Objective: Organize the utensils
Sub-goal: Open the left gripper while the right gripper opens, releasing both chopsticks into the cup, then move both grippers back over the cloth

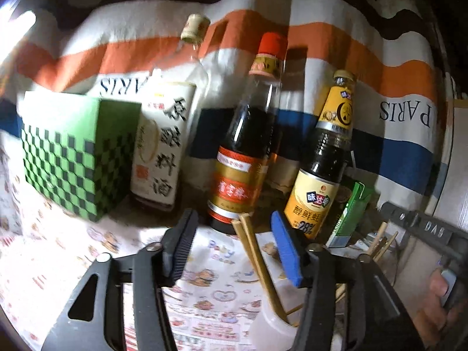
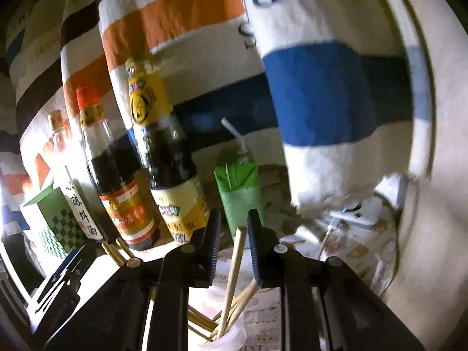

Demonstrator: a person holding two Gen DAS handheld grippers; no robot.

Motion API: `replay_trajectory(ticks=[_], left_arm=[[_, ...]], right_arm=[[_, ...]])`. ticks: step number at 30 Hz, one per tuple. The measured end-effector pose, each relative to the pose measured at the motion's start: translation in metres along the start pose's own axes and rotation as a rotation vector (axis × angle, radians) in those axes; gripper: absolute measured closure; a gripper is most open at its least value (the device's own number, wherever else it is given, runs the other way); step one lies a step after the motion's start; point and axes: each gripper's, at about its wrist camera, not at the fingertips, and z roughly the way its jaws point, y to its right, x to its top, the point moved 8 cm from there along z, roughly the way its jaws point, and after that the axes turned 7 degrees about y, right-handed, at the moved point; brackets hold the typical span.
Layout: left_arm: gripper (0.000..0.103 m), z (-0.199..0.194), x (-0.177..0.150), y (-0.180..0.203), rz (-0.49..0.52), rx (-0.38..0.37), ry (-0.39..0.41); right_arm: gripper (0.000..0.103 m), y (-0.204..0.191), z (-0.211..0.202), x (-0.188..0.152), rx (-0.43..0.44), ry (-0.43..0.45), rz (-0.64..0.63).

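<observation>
In the left wrist view my left gripper [image 1: 234, 245] stands open. A pair of wooden chopsticks [image 1: 257, 260] leans between its fingers without touching either pad, foot in a white cup [image 1: 272, 324]. In the right wrist view my right gripper [image 2: 234, 248] is narrowly open around one upright chopstick [image 2: 235, 260], with a gap on the left side. That chopstick stands with several others in a white cup [image 2: 232, 336]. The left gripper's body [image 2: 61, 278] shows at lower left there, with chopstick tips [image 2: 114, 251] beside it. A hand [image 1: 438, 289] holds the right gripper's body [image 1: 427, 228].
Three sauce bottles [image 1: 248, 146] stand in a row against a striped cloth [image 1: 395, 146], with a green checked box [image 1: 73, 155] to their left and a green drink carton with a straw [image 2: 239, 193] to their right. A white charger and cable [image 2: 356, 213] lie at right.
</observation>
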Motion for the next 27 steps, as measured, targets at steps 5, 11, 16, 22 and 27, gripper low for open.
replay_trajectory(ticks=[5, 11, 16, 22, 27], left_arm=[[0.027, -0.013, 0.01, -0.026, -0.032, 0.029, -0.026], [0.02, -0.037, 0.03, -0.051, 0.07, 0.108, 0.024], [0.014, -0.066, 0.041, -0.065, 0.154, 0.139, 0.048], [0.001, -0.104, 0.044, -0.076, 0.242, 0.118, 0.045], [0.001, -0.112, 0.025, -0.097, 0.253, 0.144, -0.031]], right_arm=[[0.053, -0.002, -0.018, 0.015, -0.011, 0.049, 0.012], [0.036, -0.028, -0.044, 0.03, 0.057, 0.122, -0.013], [0.015, -0.057, -0.065, 0.036, 0.101, 0.16, -0.106], [0.013, -0.096, -0.079, 0.031, 0.127, 0.143, -0.219], [0.013, -0.116, -0.081, 0.015, 0.125, 0.093, -0.199]])
